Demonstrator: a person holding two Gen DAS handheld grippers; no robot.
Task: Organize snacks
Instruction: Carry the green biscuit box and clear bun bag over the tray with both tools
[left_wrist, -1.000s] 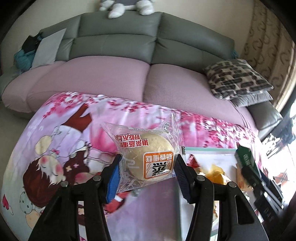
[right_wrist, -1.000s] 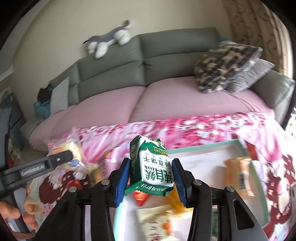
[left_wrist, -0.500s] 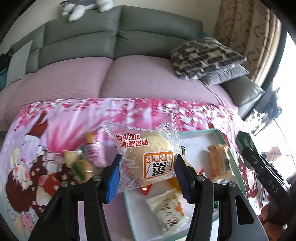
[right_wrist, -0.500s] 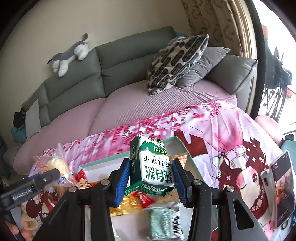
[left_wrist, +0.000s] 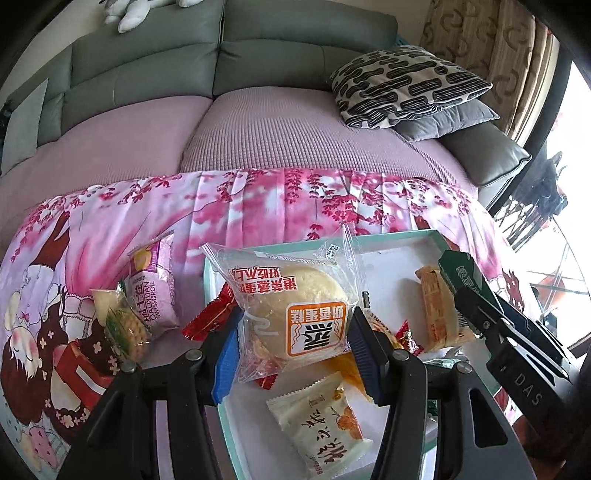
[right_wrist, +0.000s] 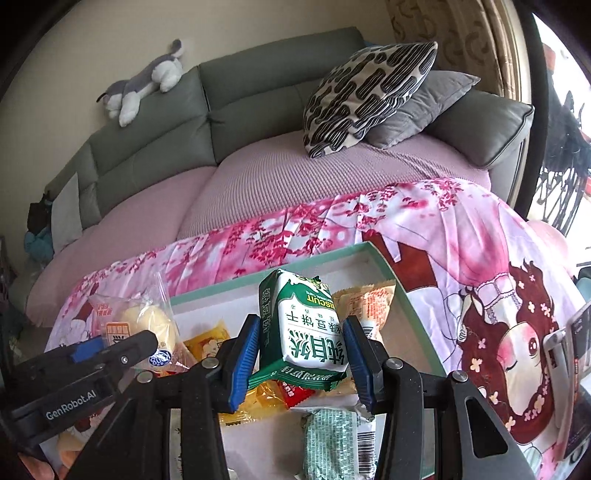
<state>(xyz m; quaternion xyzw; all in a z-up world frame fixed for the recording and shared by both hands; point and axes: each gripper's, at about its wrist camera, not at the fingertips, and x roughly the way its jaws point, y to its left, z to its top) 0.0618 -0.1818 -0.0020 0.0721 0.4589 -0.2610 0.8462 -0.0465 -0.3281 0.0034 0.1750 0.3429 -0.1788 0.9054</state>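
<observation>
I have both tongs loaded over the shallow white tray with a mint-green rim (left_wrist: 399, 236): my left gripper (left_wrist: 291, 354) pinches a clear plastic pack holding a round pale-yellow bun (left_wrist: 291, 314), and my right gripper (right_wrist: 301, 360) pinches a green-and-white foil biscuit packet (right_wrist: 303, 332). Each item hangs between its blue pads, above the tray's near half. I judge the sorting roughly halfway: below and beyond my left tongs the tray already holds a white wrapped cake with orange print (left_wrist: 321, 421), an orange-wrapped bar (left_wrist: 439, 310) off to the right, red foil candies (left_wrist: 208, 319) and a yellow pouch (right_wrist: 207, 339); under my right tongs lies a pale green patterned pack (right_wrist: 328, 439). Still left outside, to the left of my left tongs on the pink cherry-blossom cartoon cloth (left_wrist: 92, 236), are a pink Swiss-roll wrapper (left_wrist: 153, 291) and a small clear pack of greenish-yellow biscuits (left_wrist: 123, 325). Readable writing: "BISCUIT" on the green packet, "DALIYUAN SWISS ROLL" on the pink wrapper, "GenRobot.AI" and "DAS" on the tong bodies; the bun's orange label is Chinese and appears upside down to me.
</observation>
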